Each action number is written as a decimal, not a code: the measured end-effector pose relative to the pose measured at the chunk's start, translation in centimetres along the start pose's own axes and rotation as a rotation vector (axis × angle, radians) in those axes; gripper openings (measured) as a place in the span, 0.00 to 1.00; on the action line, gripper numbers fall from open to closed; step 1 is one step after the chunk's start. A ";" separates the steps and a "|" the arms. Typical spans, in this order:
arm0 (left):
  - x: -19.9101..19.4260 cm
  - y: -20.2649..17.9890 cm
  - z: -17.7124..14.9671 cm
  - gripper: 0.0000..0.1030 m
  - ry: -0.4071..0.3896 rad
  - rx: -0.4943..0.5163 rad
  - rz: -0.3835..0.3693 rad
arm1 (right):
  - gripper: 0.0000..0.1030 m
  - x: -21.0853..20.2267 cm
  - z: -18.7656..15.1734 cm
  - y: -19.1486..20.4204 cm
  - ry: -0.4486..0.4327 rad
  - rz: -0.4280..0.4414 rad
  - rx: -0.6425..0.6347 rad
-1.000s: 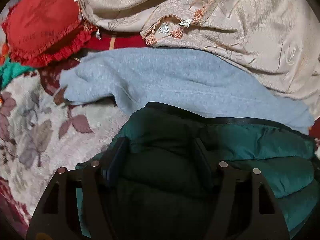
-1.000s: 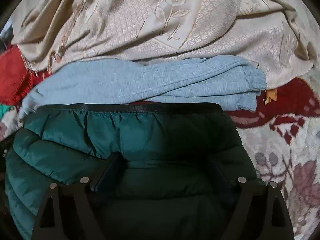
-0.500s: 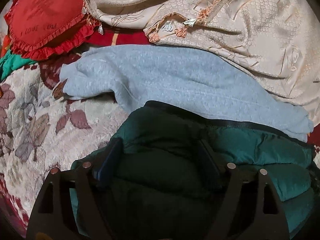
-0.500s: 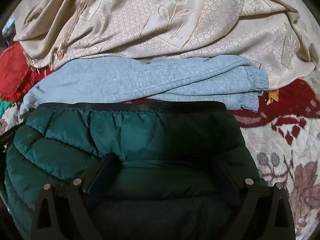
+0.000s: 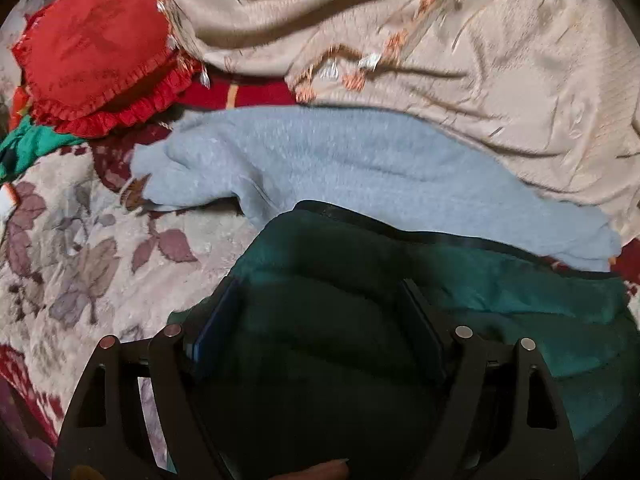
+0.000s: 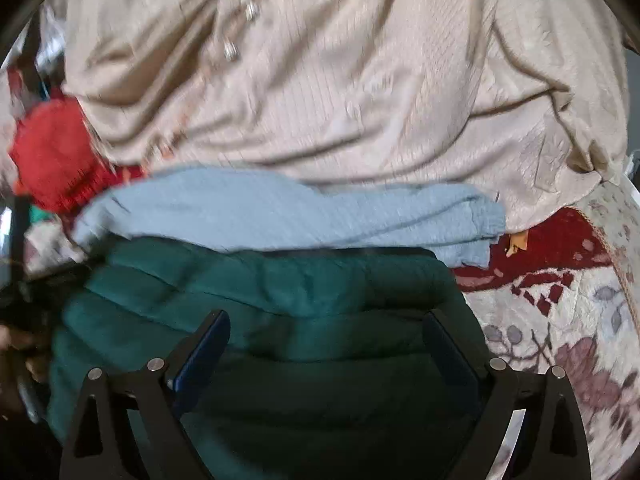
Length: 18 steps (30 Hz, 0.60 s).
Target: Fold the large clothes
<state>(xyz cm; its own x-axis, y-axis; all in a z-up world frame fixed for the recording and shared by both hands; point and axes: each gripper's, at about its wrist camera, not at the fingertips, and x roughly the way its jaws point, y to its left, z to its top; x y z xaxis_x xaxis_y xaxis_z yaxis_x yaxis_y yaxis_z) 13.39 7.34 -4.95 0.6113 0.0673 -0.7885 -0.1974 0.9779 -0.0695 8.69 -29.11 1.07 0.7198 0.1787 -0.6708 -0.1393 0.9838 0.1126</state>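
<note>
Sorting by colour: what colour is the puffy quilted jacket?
Dark green puffy quilted jacket, clearest in the right wrist view.

Garments, two: one green jacket (image 5: 500, 292), quilted, and one blue sweater (image 5: 360, 172) lying beside it. Bedding and covers, three: one beige cloth (image 5: 500, 80) with tassels, one red cushion (image 5: 96, 56) with a frilled edge, and one floral blanket (image 5: 72, 248) under everything. Sundry: one scrap of bright green fabric (image 5: 28, 148) at the left edge, kind not discernible; grippers, two, namely one left gripper (image 5: 320, 304) and one right gripper (image 6: 326, 328).
</note>
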 end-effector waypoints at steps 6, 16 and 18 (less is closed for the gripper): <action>-4.0 -2.4 -2.6 0.78 -0.087 0.101 -0.003 | 0.93 2.1 -1.7 0.4 0.119 -0.025 0.043; -1.1 -2.5 -3.4 0.91 0.020 0.050 -0.033 | 1.00 4.1 -3.5 0.7 0.130 -0.067 -0.016; -0.9 -2.5 -3.4 0.95 0.032 0.046 -0.048 | 1.00 4.1 -3.5 0.8 0.125 -0.067 -0.020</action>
<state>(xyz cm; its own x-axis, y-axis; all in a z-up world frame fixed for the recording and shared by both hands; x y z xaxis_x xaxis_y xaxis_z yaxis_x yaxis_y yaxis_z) 10.72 4.16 -6.12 0.5946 0.0141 -0.8039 -0.1327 0.9879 -0.0807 9.11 -27.60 -4.13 0.6378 0.1085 -0.7625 -0.1084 0.9928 0.0506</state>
